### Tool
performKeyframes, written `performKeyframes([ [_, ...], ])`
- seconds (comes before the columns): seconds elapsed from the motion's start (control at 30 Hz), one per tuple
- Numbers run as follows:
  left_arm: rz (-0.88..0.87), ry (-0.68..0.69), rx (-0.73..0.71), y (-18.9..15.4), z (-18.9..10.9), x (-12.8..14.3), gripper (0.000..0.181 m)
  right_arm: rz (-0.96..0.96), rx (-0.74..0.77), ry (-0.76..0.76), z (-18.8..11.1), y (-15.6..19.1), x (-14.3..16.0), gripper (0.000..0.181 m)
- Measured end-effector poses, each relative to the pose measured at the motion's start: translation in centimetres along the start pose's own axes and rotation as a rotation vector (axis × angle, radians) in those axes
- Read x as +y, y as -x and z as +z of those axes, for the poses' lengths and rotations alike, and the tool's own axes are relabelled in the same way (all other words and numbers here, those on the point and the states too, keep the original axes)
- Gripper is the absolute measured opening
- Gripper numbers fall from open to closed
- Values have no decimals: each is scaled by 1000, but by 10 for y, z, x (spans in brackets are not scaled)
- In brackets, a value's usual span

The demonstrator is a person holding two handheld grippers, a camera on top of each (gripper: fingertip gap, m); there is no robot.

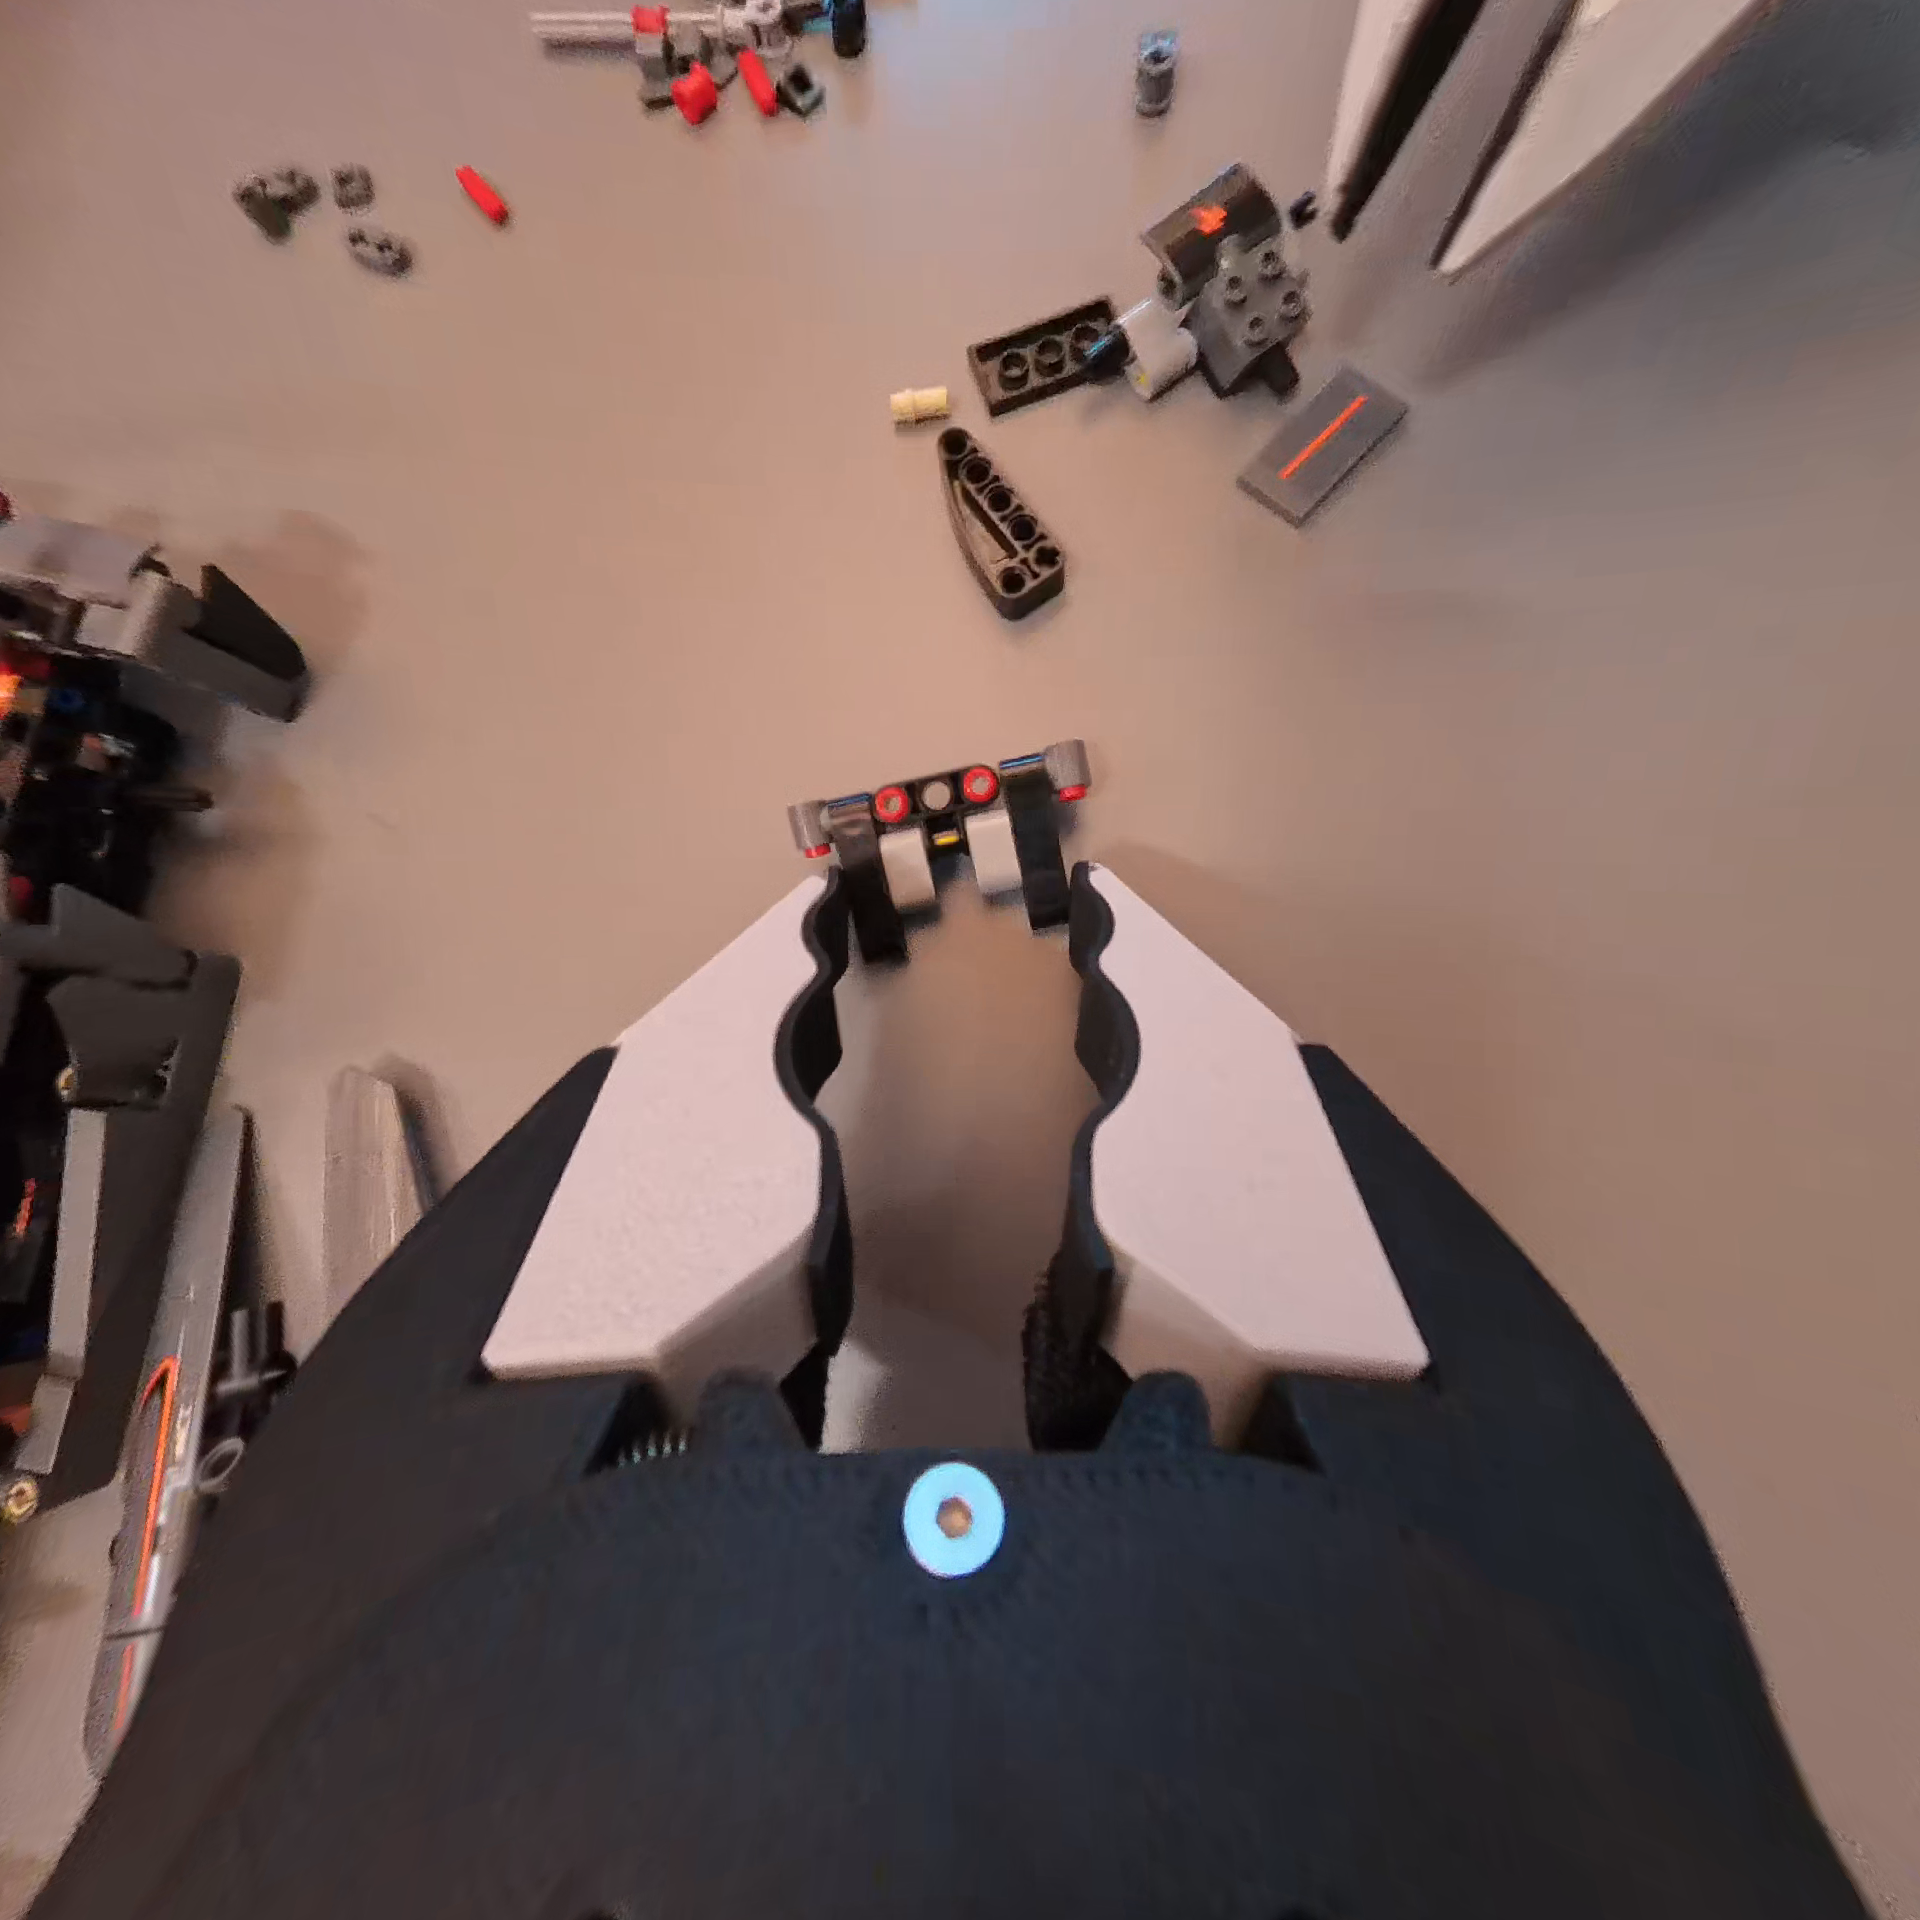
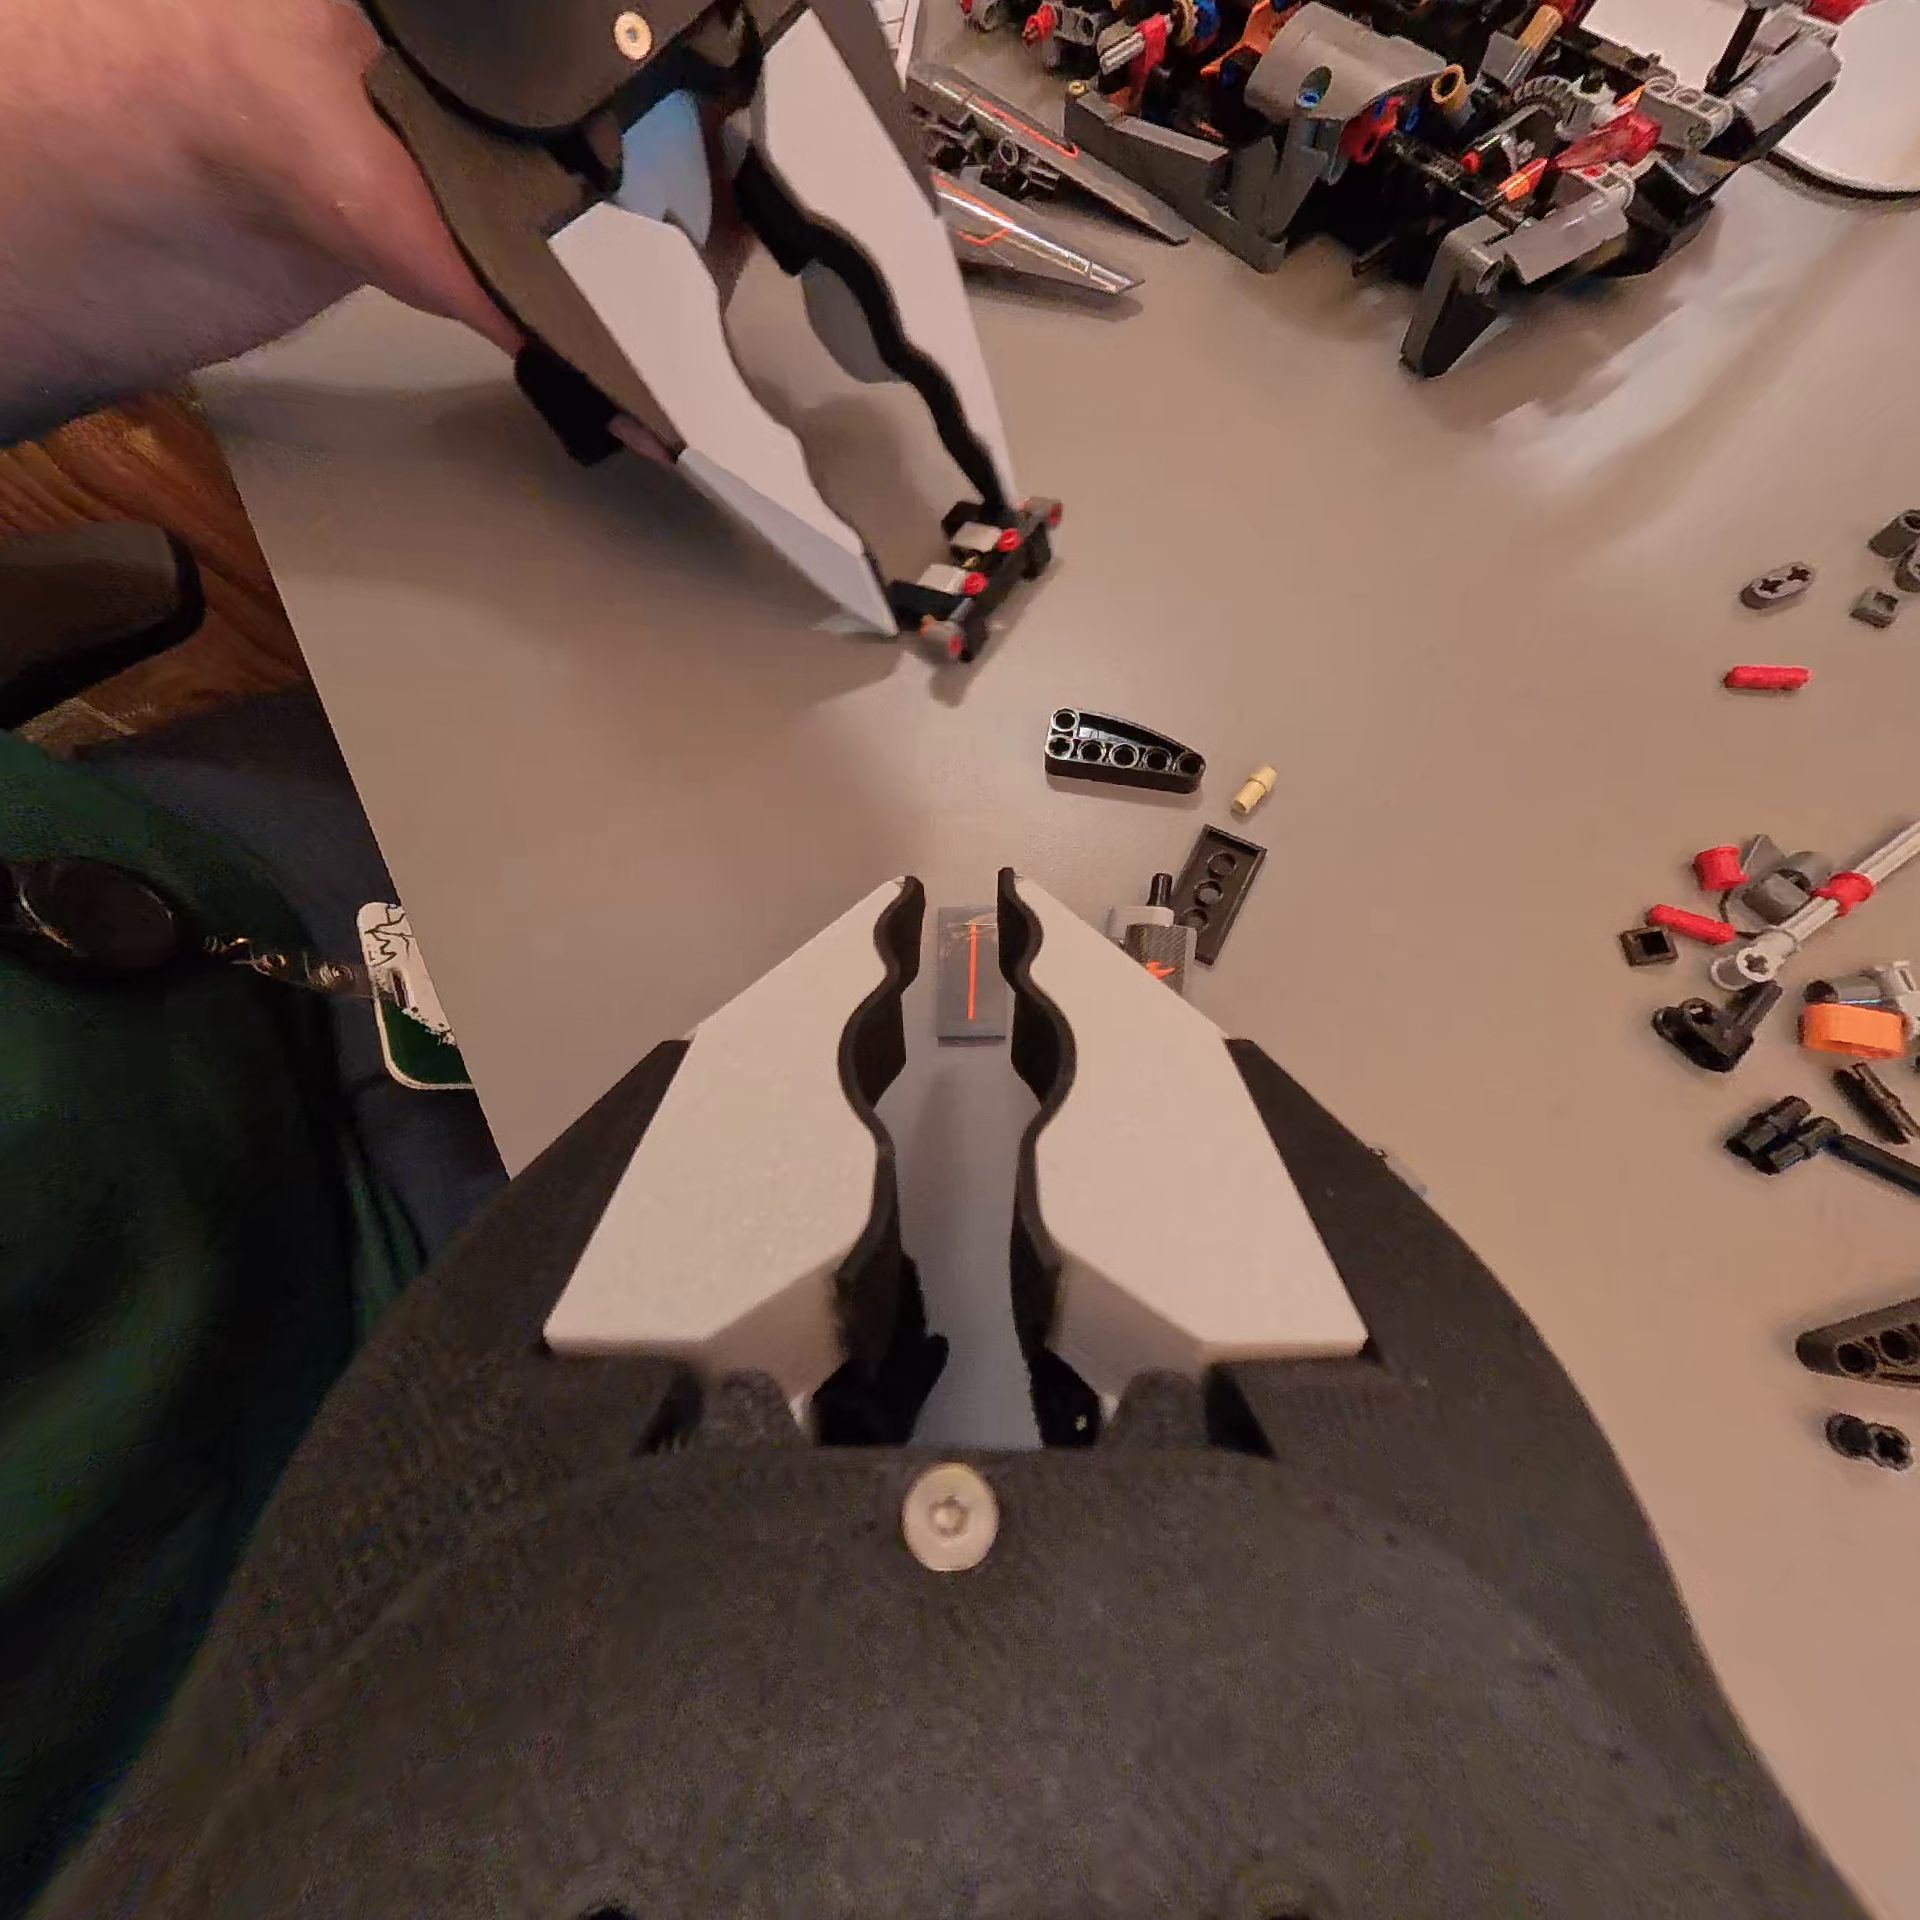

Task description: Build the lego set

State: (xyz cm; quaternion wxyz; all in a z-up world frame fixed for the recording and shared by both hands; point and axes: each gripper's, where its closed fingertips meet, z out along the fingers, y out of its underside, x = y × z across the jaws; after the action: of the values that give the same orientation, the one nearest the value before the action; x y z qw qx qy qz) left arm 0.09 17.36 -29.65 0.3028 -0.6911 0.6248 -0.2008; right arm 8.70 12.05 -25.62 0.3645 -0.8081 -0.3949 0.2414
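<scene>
The left gripper (image 1: 956, 883), fingers parted, straddles the small black-and-grey sub-assembly with red pins (image 1: 940, 831) on the tabletop (image 1: 623, 623), probably to grasp it. At six o'clock, the right gripper (image 2: 961, 883), narrowly open and empty, hovers over a dark grey tile with an orange stripe (image 2: 971, 977).

1. My left gripper (image 1: 951, 883) straddles the small black-and-red subassembly (image 1: 940, 821); bare table (image 1: 623, 644) lies ahead of it.
2. On the left, the big half-built model (image 1: 94, 790) walls off that side.
3. Ahead right, a curved black beam (image 1: 1003, 525) and tan pin (image 1: 920, 403) clutter the path.
4. My right gripper (image 2: 961, 883) hovers over the dark tile (image 2: 971, 971); loose parts (image 2: 1766, 966) crowd its right.
</scene>
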Motion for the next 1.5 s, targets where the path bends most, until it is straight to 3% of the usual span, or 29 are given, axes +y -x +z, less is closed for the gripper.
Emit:
performKeyframes([
  [0.37, -6, -71, 18, -13, -1, -1, 47, -4, 47, -14, -7, -7, -8, 17],
  [0.77, 18, -72, 21, -15, 0, -3, 41, 0, 66, -43, -16, -18, -15, 17],
  [1.0, 6, -68, 6, -14, -2, -1, 52, 16, 81, -67, -23, -23, -13, 20],
  [1.5, -24, -69, 4, -16, -7, 5, 53, 35, 94, -78, -24, -29, -10, 25],
])
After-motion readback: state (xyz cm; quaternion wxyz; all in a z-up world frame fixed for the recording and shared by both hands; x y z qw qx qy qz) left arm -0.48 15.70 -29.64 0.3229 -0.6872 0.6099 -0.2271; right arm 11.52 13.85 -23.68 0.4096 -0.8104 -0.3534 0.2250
